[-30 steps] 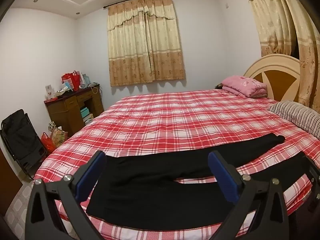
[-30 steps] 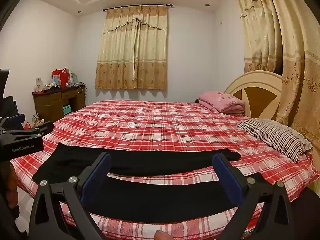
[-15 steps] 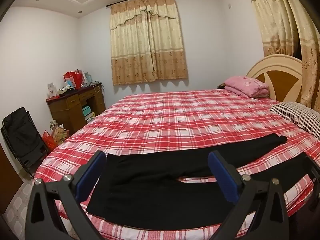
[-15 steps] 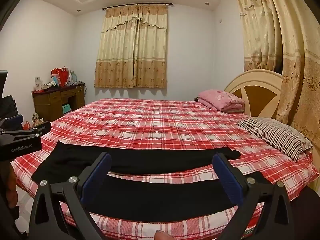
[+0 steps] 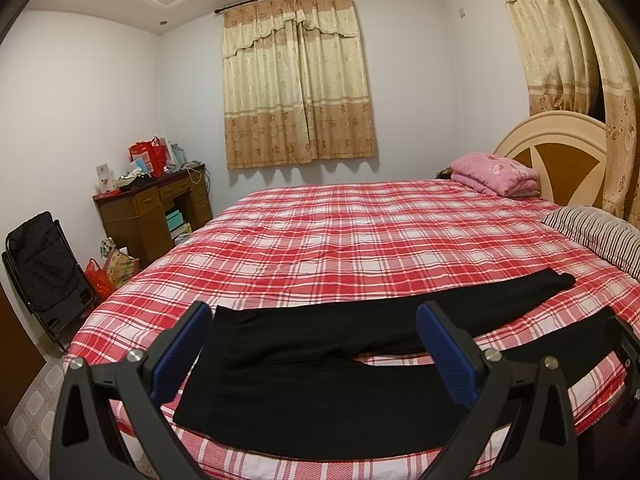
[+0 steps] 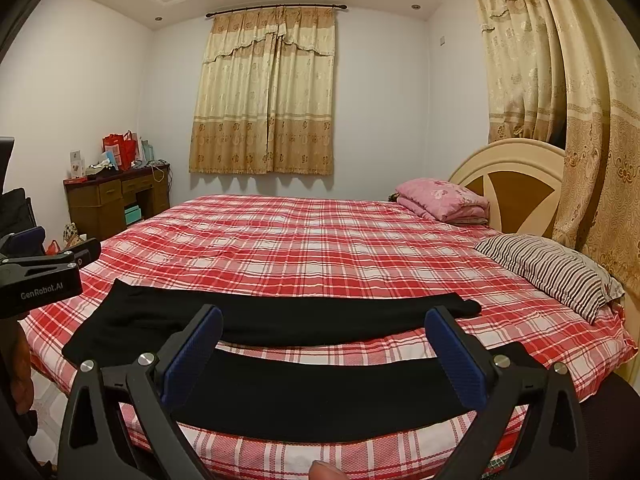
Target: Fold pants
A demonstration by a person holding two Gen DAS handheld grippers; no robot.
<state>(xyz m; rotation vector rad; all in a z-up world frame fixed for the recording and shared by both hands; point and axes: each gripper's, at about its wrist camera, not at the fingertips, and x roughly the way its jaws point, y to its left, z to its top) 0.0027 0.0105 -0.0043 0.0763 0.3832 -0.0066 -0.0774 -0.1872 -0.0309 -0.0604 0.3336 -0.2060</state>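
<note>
Black pants (image 5: 320,364) lie flat along the near edge of a bed with a red plaid cover (image 5: 360,232). The waist is at the left and the two legs spread apart to the right. My left gripper (image 5: 312,356) is open and empty, held above the waist end. My right gripper (image 6: 324,356) is open and empty, held above the near leg (image 6: 320,396). The far leg (image 6: 280,316) lies beyond it. The left gripper's body (image 6: 40,280) shows at the left edge of the right wrist view.
A striped pillow (image 6: 548,268) and a folded pink blanket (image 6: 440,200) lie near the headboard (image 6: 516,184) at the right. A wooden desk (image 5: 156,212) with bags and a black folding chair (image 5: 44,268) stand at the left wall. Curtains hang at the right.
Both views have shifted very slightly; the pants lie as before. Both grippers stay open and empty.
</note>
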